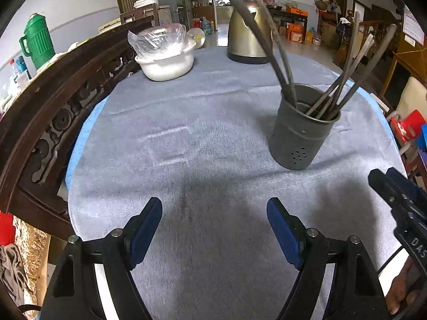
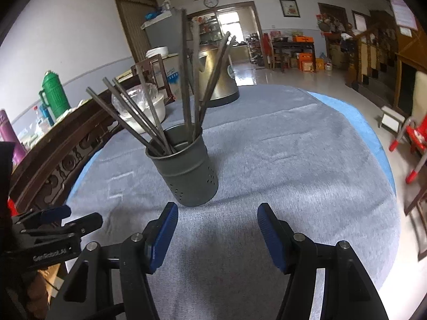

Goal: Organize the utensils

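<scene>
Taking the perforated utensil holder as the landmark and reading from the left: far to its left and behind runs the carved dark wooden chair back, with a green thermos jug beyond it; nearer, behind and left of the holder, sits a white bowl covered with clear plastic wrap, and directly behind the holder stands a brass-coloured electric kettle. In front and left of the holder the left gripper hovers over bare grey-blue tablecloth, jaws wide with nothing between them. In the right wrist view the right gripper sits just in front of the holder, jaws moderately wide and also empty. The likeliest trouble, as I judge it, is tipping: the holder is tall and narrow, the long handles lean out past its rim, and a finger brushing a handle or nudging the wall could topple it on the soft cloth. The 2 grippers are also near each other and could collide. The holder is a dark grey metal cylinder with small drain holes low on its wall, standing upright; the utensils, about 7 or 8 slim dark handles, splay in 2 loose bunches, and their working ends are hidden inside.
</scene>
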A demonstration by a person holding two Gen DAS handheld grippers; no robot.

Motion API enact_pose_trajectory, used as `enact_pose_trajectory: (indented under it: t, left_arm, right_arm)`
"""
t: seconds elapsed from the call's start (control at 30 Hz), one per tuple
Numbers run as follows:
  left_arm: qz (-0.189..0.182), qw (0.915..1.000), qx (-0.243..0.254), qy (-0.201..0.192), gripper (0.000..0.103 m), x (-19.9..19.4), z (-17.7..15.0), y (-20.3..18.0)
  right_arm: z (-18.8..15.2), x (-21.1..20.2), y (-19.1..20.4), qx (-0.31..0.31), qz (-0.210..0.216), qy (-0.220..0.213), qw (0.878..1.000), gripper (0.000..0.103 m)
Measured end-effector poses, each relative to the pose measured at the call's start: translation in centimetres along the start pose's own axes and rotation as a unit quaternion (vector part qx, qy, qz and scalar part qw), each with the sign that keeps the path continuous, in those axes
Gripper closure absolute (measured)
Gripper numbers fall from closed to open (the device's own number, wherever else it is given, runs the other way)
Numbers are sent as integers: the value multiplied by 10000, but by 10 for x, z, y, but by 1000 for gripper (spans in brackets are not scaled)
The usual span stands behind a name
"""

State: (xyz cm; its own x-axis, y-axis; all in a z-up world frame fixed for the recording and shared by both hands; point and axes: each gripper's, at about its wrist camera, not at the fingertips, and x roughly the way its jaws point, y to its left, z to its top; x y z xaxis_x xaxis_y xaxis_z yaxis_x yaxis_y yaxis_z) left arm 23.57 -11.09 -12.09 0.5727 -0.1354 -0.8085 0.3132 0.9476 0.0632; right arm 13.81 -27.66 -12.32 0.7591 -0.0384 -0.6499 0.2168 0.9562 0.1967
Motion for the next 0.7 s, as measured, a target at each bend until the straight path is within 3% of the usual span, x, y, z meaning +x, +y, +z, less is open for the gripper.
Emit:
enact_pose_trajectory:
  t: [0.3, 0.7]
  left_arm:
    - [-207, 9995, 125, 188, 22, 24, 18, 15]
    - [-482, 9979, 372, 218, 22, 37, 33, 24]
  right_arm:
    - [21, 13, 26, -125, -391, -9, 9992, 37]
    - [23, 9, 38, -153, -1073, 147, 9940, 37]
